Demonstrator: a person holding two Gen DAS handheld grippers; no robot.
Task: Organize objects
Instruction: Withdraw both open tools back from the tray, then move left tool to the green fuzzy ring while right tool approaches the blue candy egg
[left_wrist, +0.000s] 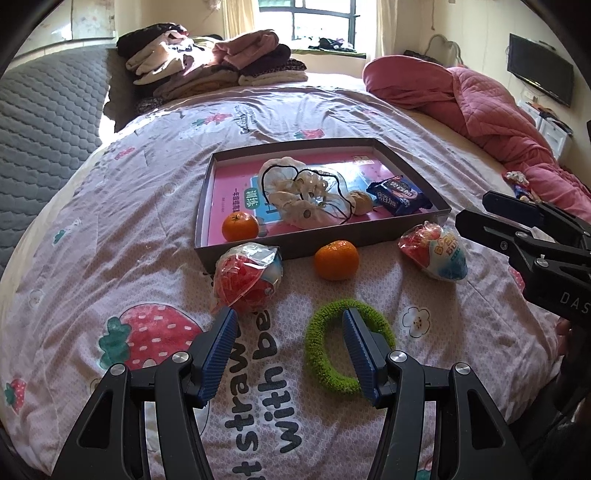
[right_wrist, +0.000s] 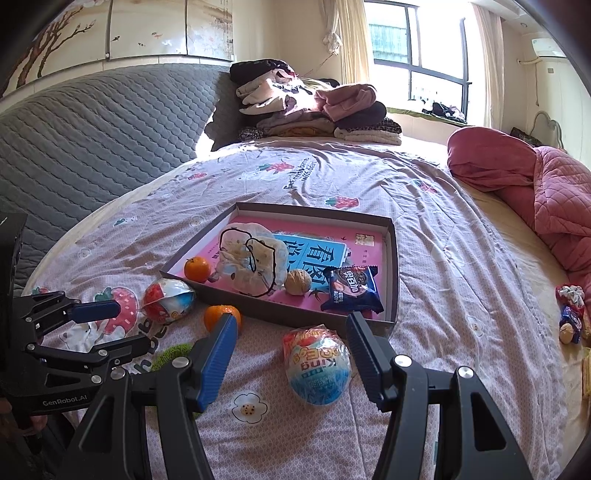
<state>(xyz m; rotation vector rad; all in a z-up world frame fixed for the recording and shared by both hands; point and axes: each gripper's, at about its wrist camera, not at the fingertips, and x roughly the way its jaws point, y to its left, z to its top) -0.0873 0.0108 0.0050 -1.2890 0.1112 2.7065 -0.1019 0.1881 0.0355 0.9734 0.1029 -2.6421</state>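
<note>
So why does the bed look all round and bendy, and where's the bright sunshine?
Both wrist views use a fisheye lens, so the bed bulges and corners go black. In the left wrist view the window washes out white; in the right wrist view sun glares on the folded clothes.

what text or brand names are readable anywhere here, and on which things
"GenRobot.AI": left hand-held gripper, on its body.
"DAS", cut off: right hand-held gripper, on its body.
"King", upside down: wrapped toy egg.
"straw" and "with be", partly hidden: strawberry bedspread.
Large Chinese characters on the pink book in the box, and the blue snack packet: not legible enough to quote.
</note>
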